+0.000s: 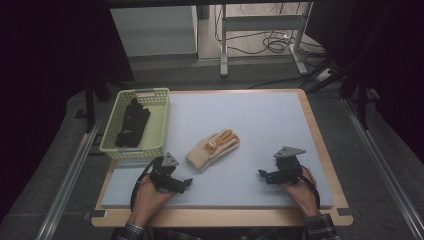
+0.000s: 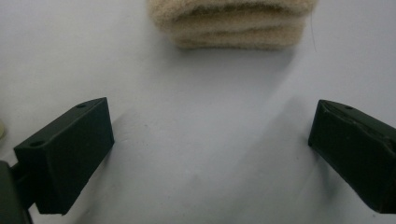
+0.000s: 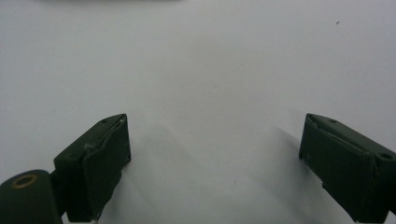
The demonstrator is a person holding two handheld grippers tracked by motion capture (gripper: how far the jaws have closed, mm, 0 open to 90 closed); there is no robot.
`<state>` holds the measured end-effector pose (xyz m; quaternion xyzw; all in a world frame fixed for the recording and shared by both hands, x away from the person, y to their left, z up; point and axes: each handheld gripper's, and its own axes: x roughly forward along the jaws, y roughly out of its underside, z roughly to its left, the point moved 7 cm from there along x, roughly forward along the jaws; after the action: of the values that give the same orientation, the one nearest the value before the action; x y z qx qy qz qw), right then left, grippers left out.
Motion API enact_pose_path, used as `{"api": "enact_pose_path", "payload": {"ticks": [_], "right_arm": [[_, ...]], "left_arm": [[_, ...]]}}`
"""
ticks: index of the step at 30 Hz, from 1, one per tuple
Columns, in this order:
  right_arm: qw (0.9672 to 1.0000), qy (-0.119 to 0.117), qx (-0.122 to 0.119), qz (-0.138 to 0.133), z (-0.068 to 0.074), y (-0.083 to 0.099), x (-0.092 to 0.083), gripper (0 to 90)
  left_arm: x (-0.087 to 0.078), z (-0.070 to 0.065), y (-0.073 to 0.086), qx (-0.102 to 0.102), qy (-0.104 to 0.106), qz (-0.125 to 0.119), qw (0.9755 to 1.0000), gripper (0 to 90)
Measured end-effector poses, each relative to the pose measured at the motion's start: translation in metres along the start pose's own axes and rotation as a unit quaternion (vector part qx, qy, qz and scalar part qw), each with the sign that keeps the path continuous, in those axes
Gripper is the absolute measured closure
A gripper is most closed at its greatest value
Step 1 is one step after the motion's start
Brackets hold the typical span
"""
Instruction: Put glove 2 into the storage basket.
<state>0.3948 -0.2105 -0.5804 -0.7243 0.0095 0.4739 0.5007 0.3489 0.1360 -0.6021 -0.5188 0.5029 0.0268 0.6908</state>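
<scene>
From where I sit, one dark glove point(image 1: 132, 123) already lies in the yellow-green basket point(image 1: 159, 131) at the table's left, while the tan glove point(image 1: 214, 147) still rests on the grey mat point(image 1: 260, 125), between the hands. My left gripper point(image 1: 186, 183) points at its cuff with jaws spread and empty. My right gripper point(image 1: 262, 174) is likewise wide open over bare mat (nothing between its jaws), so I judge the tan glove's pickup and basket drop remain.

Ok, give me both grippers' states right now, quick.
Left gripper: open, nothing between its jaws, the beige glove ahead of it.
Right gripper: open, empty, over the bare mat.
</scene>
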Motion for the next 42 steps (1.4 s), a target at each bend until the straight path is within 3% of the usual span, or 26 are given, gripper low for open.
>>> {"api": "enact_pose_path", "payload": {"ticks": [18, 21, 24, 32, 38, 42], "right_arm": [[1.0, 0.001, -0.003, 0.002, 0.001, 0.001, 0.001, 8.2], [1.0, 0.0, -0.003, 0.002, 0.001, 0.001, 0.001, 8.2], [1.0, 0.001, -0.003, 0.002, 0.0, 0.001, 0.001, 8.2], [1.0, 0.001, -0.003, 0.002, 0.001, 0.001, 0.001, 8.2], [1.0, 0.001, -0.003, 0.002, 0.001, 0.001, 0.001, 8.2], [1.0, 0.001, -0.003, 0.002, 0.001, 0.001, 0.001, 8.2]], "left_arm": [[-0.003, 0.0, -0.002, 0.002, 0.005, 0.007, 1.0, 0.0], [-0.008, 0.001, -0.007, -0.005, 0.01, -0.001, 0.9999, 0.0], [-0.014, 0.0, -0.016, -0.009, 0.024, -0.01, 0.9996, 0.0], [-0.018, -0.008, -0.054, 0.007, 0.049, -0.012, 0.9987, 0.0], [-0.006, -0.01, -0.087, 0.027, 0.048, 0.005, 0.9985, 0.0], [0.012, -0.005, -0.103, 0.034, 0.041, 0.026, 0.9983, 0.0]]}}
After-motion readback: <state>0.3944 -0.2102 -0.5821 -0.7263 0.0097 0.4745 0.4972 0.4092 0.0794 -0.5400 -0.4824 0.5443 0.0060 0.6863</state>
